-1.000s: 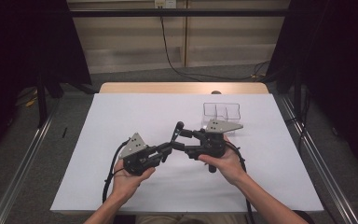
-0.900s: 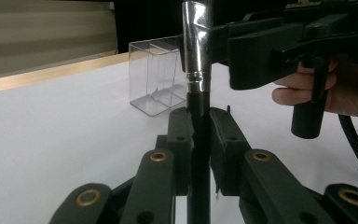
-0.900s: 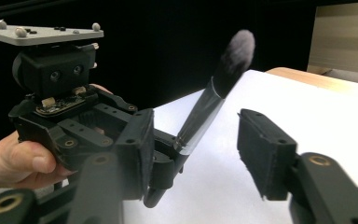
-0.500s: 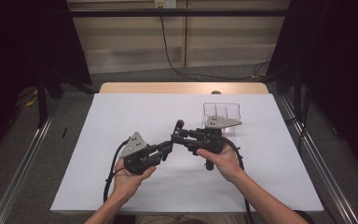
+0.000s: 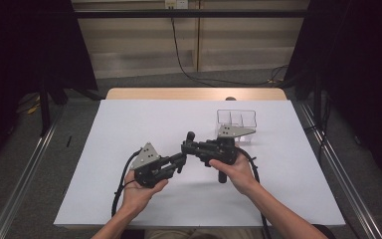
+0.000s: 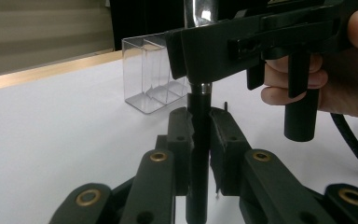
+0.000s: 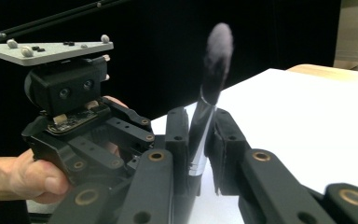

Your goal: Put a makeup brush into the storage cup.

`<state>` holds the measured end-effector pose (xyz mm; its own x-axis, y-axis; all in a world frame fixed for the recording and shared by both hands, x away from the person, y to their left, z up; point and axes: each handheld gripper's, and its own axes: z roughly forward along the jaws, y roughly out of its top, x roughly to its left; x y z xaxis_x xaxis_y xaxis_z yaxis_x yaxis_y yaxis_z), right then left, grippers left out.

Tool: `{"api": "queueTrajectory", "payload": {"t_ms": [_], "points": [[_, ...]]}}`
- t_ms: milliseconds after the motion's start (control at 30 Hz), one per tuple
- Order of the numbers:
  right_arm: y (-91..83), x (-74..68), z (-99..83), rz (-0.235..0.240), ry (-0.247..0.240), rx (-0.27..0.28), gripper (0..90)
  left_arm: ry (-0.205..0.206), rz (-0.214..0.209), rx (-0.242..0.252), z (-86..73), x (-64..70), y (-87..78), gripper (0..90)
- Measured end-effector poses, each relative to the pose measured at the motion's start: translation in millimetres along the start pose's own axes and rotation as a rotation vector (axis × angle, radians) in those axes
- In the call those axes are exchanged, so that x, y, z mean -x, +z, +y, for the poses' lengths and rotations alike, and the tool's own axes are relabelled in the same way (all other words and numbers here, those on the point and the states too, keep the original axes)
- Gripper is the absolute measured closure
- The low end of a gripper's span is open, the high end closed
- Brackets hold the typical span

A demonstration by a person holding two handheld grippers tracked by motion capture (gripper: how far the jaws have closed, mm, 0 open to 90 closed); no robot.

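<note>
While both grippers meet above the white table [image 5: 129, 124], left gripper [image 6: 199, 128] clamped on the makeup brush [image 7: 212, 65] handle, right gripper [image 7: 199, 128] clamped on its metal part (bristles upward), clear box [image 5: 236, 118] near behind.

Black-handled makeup brush [image 7: 200, 135] with silver ferrule and grey bristles, clear organizer [image 5: 236, 118], white table [image 5: 129, 119].

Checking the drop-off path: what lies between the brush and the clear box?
Nothing but bare table between brush and clear box, seen in the left gripper view.
</note>
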<state>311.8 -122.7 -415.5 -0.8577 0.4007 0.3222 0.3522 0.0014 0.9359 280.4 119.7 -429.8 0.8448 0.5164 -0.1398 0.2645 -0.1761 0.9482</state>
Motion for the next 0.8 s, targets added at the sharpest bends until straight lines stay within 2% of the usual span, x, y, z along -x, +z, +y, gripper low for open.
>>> {"api": "queueTrajectory", "payload": {"t_ms": [233, 467, 633, 800], "points": [[0.7, 0.2, -1.3, 0.01, -0.006, -0.012, 80.2, 0.003, -0.005, -0.011, -1.7, -0.4, 2.8, 78.7], [1.4, -1.7, -1.5, 0.019, -0.018, -0.018, 80.2, -0.002, 0.001, -0.013, -4.3, -0.5, 4.5, 74.1], [0.1, -2.3, -0.9, 0.016, -0.023, -0.018, 80.2, -0.008, 0.011, -0.011, -4.4, -0.1, 4.1, 70.5], [-1.3, -2.6, -0.3, 0.006, -0.028, -0.014, 80.2, -0.01, 0.021, -0.008, -4.4, 0.2, 3.5, 62.6]]}}
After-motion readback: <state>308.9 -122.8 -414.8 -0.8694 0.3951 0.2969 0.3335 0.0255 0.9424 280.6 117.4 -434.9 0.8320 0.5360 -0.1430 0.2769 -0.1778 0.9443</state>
